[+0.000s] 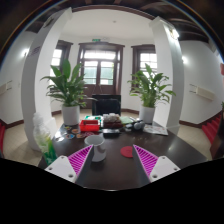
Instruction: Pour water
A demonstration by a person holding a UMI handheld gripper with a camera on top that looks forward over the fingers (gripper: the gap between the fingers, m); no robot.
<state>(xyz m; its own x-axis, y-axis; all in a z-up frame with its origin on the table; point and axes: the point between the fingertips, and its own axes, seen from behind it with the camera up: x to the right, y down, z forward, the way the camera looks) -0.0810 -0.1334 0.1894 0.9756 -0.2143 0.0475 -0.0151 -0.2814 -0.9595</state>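
My gripper [112, 162] hangs over a dark round table [175, 150], its two magenta-padded fingers [77, 161] spread wide with nothing between them. A small white cup [96, 150] stands on the table just ahead of the left finger, close to its tip but apart from it. A red round coaster [127, 152] lies ahead, nearer the right finger. Beyond them, at the table's middle, sits a cluster of tea things with a red box [91, 126] and a dark pot or kettle [112, 123]; I cannot make out its details.
Two potted plants [68, 88] [150, 88] flank the far side of the table. A dark chair [106, 104] stands behind it, before windows and a door. White pillars rise at both sides. A small green thing [49, 152] lies left of the fingers.
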